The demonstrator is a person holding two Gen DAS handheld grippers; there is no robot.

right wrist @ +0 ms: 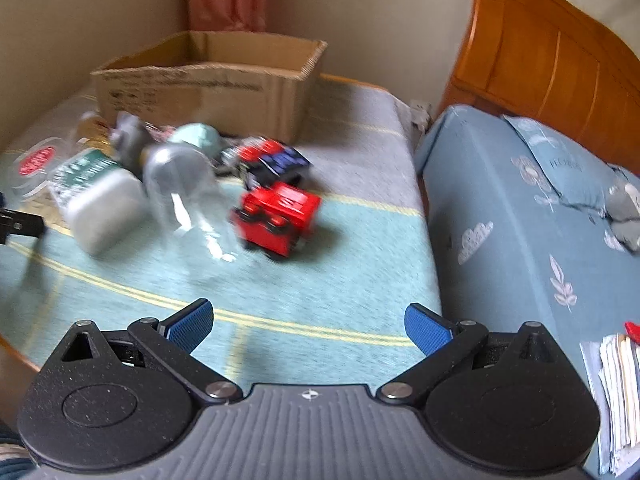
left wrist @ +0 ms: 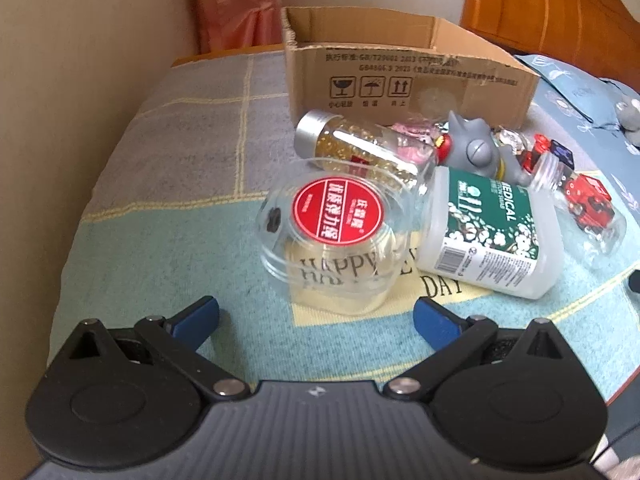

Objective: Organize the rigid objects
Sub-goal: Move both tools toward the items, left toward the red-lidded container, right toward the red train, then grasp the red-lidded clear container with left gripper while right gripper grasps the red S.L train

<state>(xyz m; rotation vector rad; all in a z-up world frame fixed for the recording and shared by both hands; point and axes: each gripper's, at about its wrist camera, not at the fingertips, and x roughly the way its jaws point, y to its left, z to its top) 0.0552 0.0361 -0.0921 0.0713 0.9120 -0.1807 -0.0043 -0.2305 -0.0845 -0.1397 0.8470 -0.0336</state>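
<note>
Two sets of blue ribbed fingers (left wrist: pixel 196 316), both spread wide, gripping nothing. Round clear plastic tub (left wrist: pixel 336 232) with red label lying on woven cloth just ahead of left gripper (left wrist: pixel 316 320). Glossy blocky red toy truck (right wrist: pixel 280 216) well ahead of right gripper (right wrist: pixel 308 324).

Beige walls (right wrist: pixel 380 20), wooden headboard (right wrist: pixel 560 60), seemingly pink curtain (left wrist: pixel 234 4).

red toy block (right wrist: pixel 278 218), grey figurine (left wrist: pixel 474 148), brown cardboard box (left wrist: pixel 400 84)

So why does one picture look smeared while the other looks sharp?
Right wrist view: motion blur smears the red toy truck and cardboard box. Left wrist view: mostly crisp, the red jar label is legible; edges curve from the fisheye lens.
</note>
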